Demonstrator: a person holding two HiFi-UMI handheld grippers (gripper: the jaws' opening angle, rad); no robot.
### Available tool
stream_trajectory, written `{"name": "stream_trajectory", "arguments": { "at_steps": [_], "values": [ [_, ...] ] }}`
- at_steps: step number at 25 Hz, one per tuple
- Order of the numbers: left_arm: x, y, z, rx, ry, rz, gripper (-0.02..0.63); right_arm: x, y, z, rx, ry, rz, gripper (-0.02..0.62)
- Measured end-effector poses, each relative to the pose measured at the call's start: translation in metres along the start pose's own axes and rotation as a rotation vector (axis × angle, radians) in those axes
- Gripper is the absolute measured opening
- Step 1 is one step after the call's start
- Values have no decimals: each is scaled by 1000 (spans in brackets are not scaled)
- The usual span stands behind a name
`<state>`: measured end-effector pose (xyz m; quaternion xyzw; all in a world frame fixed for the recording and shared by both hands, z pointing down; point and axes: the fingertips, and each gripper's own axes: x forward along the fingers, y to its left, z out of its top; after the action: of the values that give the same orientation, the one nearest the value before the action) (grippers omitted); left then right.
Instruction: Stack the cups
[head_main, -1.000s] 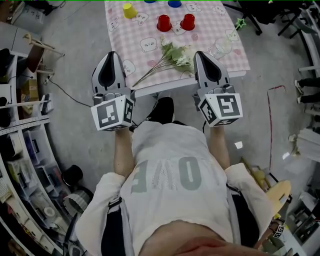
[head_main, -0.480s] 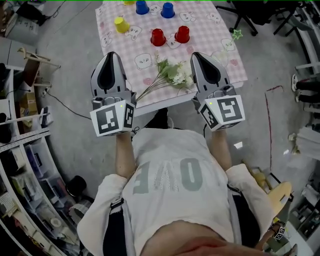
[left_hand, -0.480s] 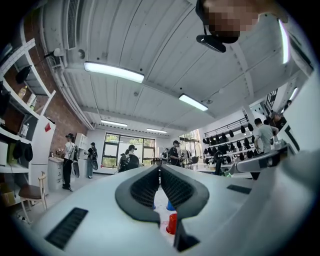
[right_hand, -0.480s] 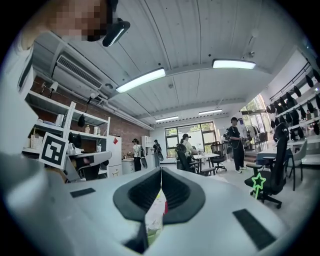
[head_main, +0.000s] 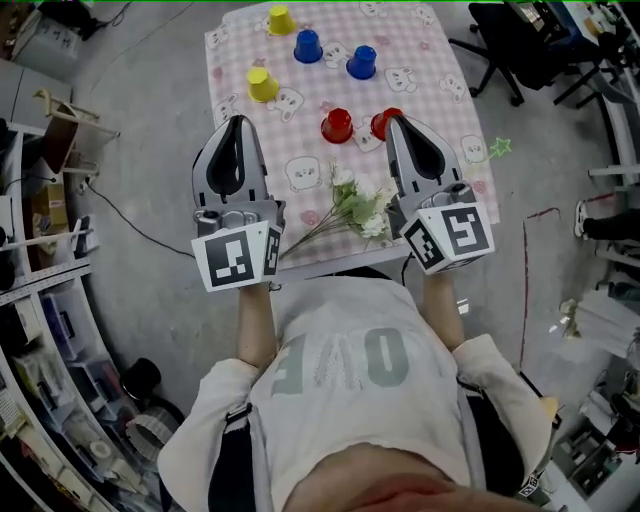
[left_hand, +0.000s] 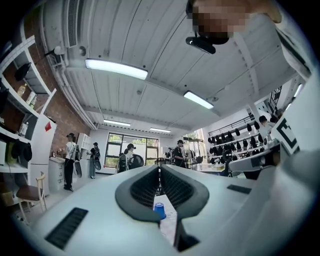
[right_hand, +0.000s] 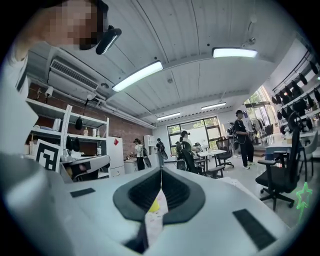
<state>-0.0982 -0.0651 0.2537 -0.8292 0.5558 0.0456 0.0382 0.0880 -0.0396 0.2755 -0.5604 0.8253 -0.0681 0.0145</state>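
Cups of light, stiff, probably slippery plastic, a yellow pair (head_main: 262, 84), a blue pair (head_main: 307, 45) and a red pair (head_main: 337, 125), stand upturned from the pink-checked table's (head_main: 440, 90) far edge to its middle, best pinched across the sidewall, while my left gripper (head_main: 232, 122) and right gripper (head_main: 398, 122) hover closed, empty.

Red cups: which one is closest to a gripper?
The right-hand red cup, partly covered by the right gripper's tip in the head view. The other red cup stands clear, further left.

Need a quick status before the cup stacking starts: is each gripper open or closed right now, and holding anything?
Left gripper: closed, holding nothing.
Right gripper: closed, holding nothing.
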Motion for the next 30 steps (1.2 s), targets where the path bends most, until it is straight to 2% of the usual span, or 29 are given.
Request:
{"name": "stream_trajectory", "arguments": {
  "at_steps": [4,8,17,24,30],
  "values": [
    [23,4,-20,-28,21,-19,34,31,-7,-3,-29,18,-10,29],
    [33,0,-32,-27,57,-4,34,45,-9,-10,-43,42,-1,29],
    [23,-5,-32,8,81,83,34,51,-19,-20,-4,75,40,29],
    [28,-9,-24,16,57,91,34,52,-22,-10,-7,63,73,29],
    [31,-13,-20,35,59,80,34,84,-27,-9,7,179,171,41]
  ]
}}
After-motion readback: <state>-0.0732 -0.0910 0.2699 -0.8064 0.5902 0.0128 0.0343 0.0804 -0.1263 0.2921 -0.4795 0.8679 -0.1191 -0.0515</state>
